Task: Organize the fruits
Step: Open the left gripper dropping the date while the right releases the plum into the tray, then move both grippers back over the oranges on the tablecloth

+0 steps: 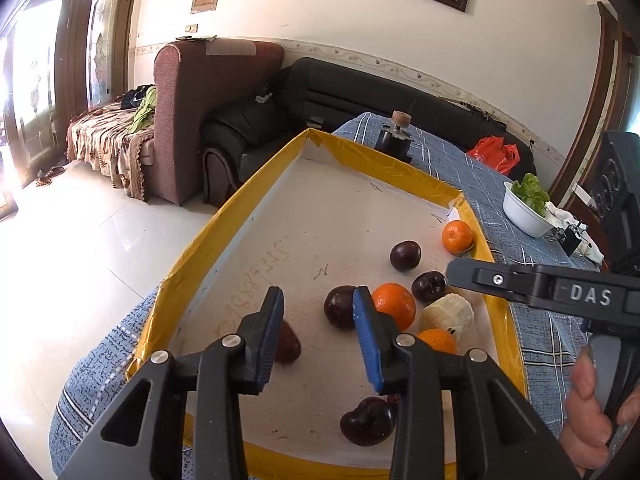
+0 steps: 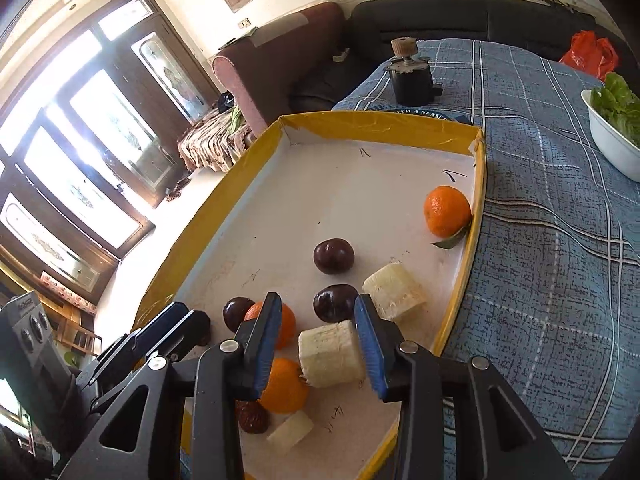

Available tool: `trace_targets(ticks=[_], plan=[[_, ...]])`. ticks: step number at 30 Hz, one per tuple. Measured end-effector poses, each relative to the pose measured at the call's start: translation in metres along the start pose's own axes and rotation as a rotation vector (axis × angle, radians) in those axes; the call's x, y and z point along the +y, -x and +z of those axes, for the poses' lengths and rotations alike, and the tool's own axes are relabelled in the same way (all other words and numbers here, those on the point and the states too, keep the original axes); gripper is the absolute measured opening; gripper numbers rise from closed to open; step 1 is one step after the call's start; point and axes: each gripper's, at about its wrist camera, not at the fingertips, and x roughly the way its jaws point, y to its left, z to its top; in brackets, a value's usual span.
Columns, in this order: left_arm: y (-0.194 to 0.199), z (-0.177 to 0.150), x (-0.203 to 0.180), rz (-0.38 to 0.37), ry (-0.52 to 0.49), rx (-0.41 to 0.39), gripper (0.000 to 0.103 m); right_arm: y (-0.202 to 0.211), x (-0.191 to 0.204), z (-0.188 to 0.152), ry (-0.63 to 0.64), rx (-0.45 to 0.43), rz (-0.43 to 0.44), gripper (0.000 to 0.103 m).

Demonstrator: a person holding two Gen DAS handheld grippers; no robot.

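A pale cut fruit chunk point(image 2: 332, 354) lies in the yellow-rimmed tray point(image 2: 384, 122), at 6 o'clock from a dark plum point(image 2: 335, 300). The right gripper point(image 2: 316, 344) straddles it, fingers spread, not visibly pressing. At 9 o'clock, the left gripper point(image 1: 318, 334) hangs spread over bare tray floor.

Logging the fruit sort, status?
Left gripper open, empty. Right gripper open around pale chunk. Fruit mixed in yellow-rimmed tray. Nothing blocking.

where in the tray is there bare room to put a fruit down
The far half of the tray, between the yellow rim and the nearest plum, is bare. So is its left side. The near right is crowded with oranges, plums and pale chunks.
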Motion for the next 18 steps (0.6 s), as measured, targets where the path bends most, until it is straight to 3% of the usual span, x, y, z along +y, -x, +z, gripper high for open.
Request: trace_targets(ticks=[8,18], plan=[[0.01,-0.002,0.004,0.012,0.013,-0.043,0.046,0.026,0.004,-0.014,0.05,-0.056,-0.08,0.046],[0.015,-0.002,0.005,0.027,0.013,-0.06,0.05,0.059,-0.014,-0.032,0.025,-0.077,-0.081,0.048]])
